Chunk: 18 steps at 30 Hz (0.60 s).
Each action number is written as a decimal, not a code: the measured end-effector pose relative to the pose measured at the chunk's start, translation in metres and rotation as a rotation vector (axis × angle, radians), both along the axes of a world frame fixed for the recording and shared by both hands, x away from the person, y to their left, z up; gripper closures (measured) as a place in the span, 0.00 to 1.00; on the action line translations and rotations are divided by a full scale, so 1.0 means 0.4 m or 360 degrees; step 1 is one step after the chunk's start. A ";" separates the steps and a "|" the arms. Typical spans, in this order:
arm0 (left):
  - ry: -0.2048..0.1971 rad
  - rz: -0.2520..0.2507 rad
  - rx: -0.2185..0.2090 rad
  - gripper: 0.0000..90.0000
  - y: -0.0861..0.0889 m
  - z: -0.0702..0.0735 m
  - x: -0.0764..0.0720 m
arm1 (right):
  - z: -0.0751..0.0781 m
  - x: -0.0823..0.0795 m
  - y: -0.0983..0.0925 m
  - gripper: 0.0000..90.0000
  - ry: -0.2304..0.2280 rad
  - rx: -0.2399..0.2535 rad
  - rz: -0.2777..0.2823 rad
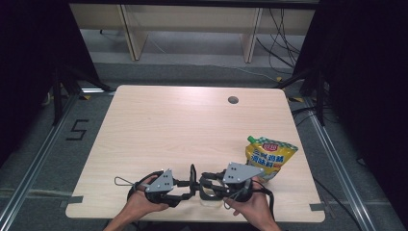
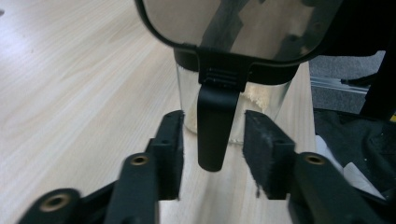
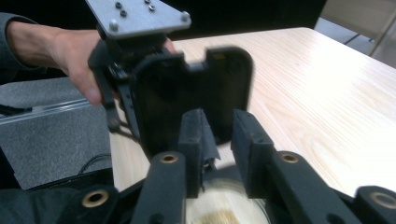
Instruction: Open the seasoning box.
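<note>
A clear container point(image 1: 212, 198) stands at the table's near edge, its black-framed lid point(image 1: 193, 177) swung upright. My left gripper point(image 1: 188, 186) comes at it from the left and my right gripper point(image 1: 208, 185) from the right. In the left gripper view the lid's black latch tab point(image 2: 214, 126) hangs untouched between my left gripper's point(image 2: 212, 154) open jaws, under the lid point(image 2: 243, 23) and before the clear wall point(image 2: 276, 99). My right gripper's point(image 3: 219, 135) jaws stand slightly apart with nothing pressed between them, facing the blurred lid point(image 3: 187, 84). Pale contents point(image 3: 224, 211) lie below them.
A yellow and green spout pouch point(image 1: 269, 156) lies on the table point(image 1: 183, 125) just right of my right hand. A round cable hole point(image 1: 233, 100) sits near the far edge. Beyond the lid in the right gripper view, a hand point(image 3: 60, 51) holds the other gripper's grey plate point(image 3: 135, 16).
</note>
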<state>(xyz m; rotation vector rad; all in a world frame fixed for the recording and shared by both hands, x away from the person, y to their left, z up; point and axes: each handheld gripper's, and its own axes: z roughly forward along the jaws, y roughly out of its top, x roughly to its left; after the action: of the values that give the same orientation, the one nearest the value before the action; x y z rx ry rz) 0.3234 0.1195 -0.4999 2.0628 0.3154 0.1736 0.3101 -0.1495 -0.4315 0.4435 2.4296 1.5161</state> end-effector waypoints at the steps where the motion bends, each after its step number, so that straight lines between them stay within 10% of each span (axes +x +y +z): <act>1: 0.0040 0.0023 -0.0032 0.60 -0.001 -0.003 -0.007 | -0.002 -0.002 -0.011 0.80 -0.0003 0.0015 -0.0011; 18: 0.0099 0.0337 0.0090 0.36 0.054 0.013 -0.070 | -0.043 -0.040 -0.218 0.52 0.0072 0.0074 -0.0284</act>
<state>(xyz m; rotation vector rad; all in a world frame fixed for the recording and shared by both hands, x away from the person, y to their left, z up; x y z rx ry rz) 0.2953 0.1411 -0.4947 2.0912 0.5740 0.2492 0.2941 -0.2366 -0.4488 0.6913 2.3210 1.5041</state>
